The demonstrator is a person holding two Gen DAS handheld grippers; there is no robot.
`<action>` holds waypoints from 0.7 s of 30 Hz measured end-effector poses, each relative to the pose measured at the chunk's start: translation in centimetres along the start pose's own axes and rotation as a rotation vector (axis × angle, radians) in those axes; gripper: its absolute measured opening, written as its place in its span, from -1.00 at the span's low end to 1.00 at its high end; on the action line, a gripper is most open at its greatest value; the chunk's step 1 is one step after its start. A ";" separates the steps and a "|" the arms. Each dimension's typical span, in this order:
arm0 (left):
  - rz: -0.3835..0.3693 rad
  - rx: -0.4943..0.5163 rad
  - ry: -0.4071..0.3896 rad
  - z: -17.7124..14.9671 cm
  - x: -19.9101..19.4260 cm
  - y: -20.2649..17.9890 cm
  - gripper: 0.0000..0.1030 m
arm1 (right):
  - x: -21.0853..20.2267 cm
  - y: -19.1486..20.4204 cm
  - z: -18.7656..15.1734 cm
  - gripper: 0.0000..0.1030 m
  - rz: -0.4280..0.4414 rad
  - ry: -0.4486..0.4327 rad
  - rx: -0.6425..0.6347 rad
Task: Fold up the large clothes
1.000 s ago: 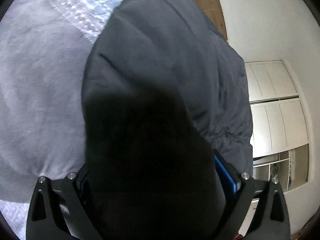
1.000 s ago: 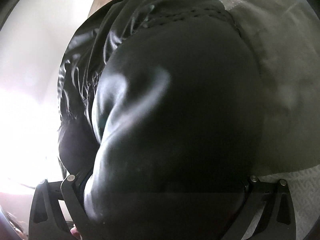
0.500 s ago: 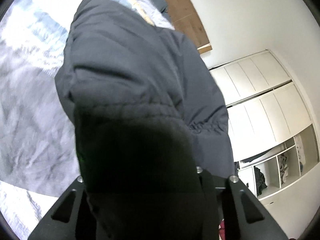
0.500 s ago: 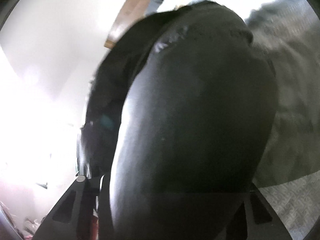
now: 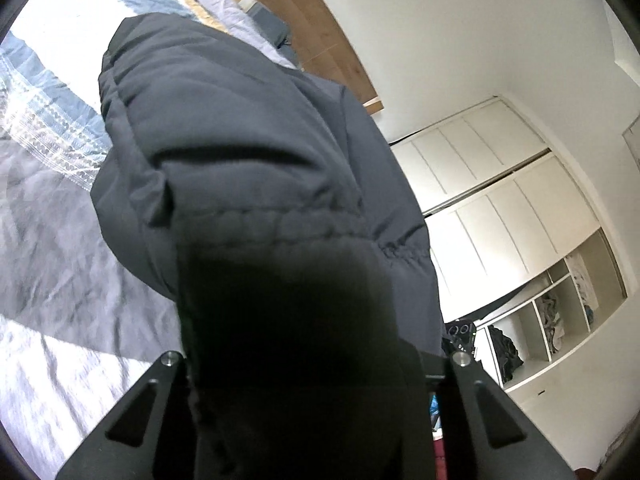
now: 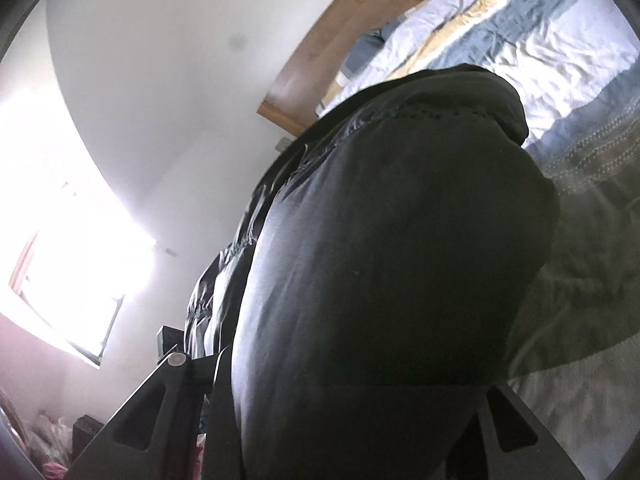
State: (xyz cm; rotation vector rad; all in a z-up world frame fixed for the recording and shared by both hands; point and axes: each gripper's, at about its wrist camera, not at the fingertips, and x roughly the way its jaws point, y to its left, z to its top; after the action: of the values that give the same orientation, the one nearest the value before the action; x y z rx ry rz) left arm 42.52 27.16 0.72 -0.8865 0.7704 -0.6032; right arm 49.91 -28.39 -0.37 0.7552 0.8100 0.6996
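A dark grey padded jacket (image 5: 248,152) fills the middle of the left wrist view, lifted off the bed (image 5: 52,240). My left gripper (image 5: 312,360) has its jaws closing on a thick fold of it, and the cloth hides the fingertips. In the right wrist view the same jacket (image 6: 400,240) looks nearly black and drapes over my right gripper (image 6: 332,360). Its jaws are closing on the fabric too, tips hidden. The jacket hangs between both grippers above the striped bedding (image 6: 560,40).
The bed's grey and blue-striped cover lies below and beyond. A wooden headboard (image 5: 320,28) stands at its far end. White wardrobe doors (image 5: 500,200) and open shelves (image 5: 552,320) holding clothes are on the right. A bright window (image 6: 80,280) glares at left.
Both grippers have risen with the jacket, so the bed looks farther below. Their jaws stood wide around the fabric a second ago and have drawn in on it.
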 end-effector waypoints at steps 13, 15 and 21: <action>0.131 -0.009 0.044 -5.0 -0.4 4.8 -0.53 | -2.0 -4.2 -4.8 -0.46 -0.044 0.028 0.095; 0.176 -0.041 0.050 -4.7 -0.2 6.7 -0.50 | -1.6 -5.7 -5.4 -0.44 -0.077 0.030 0.131; 0.230 -0.162 0.063 -5.0 -1.1 10.9 -0.02 | -1.6 -7.5 -6.4 0.08 -0.198 0.037 0.158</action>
State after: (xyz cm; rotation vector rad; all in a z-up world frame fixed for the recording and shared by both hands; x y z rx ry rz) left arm 39.53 31.19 -10.18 -0.9142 0.9733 -0.3710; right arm 45.70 -31.75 -8.77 0.7931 0.9680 0.4773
